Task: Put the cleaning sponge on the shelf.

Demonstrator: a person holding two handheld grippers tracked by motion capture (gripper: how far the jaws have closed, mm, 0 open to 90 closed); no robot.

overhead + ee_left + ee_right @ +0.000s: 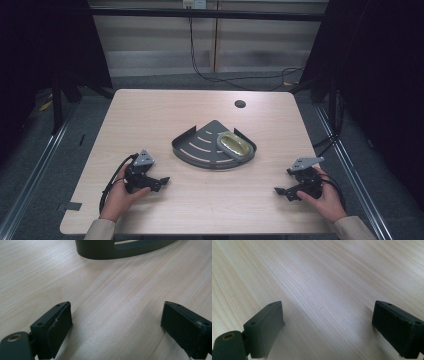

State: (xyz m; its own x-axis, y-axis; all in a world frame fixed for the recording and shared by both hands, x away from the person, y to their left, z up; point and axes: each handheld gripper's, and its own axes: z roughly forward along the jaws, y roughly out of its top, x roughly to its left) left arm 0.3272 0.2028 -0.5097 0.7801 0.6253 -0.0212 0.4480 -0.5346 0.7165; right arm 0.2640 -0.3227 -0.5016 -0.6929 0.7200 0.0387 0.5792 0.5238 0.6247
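Observation:
A dark grey fan-shaped rack (200,148) with slots lies at the middle of the table. A small oval dish with a yellowish inside (235,145) leans in its right part. My left gripper (163,181) rests low on the wood at the front left, held by a hand, its jaws pointing right toward the rack. Its own view shows the jaws wide apart with bare wood between them and the rack's curved wall (120,251) ahead. My right gripper (278,191) rests at the front right, jaws pointing left, open over bare wood (327,315).
The light wooden table (150,115) has a round cable hole (240,104) near its far edge. Cables (220,75) run over the floor behind it. Dark frame posts (57,100) and floor rails (35,165) flank the table.

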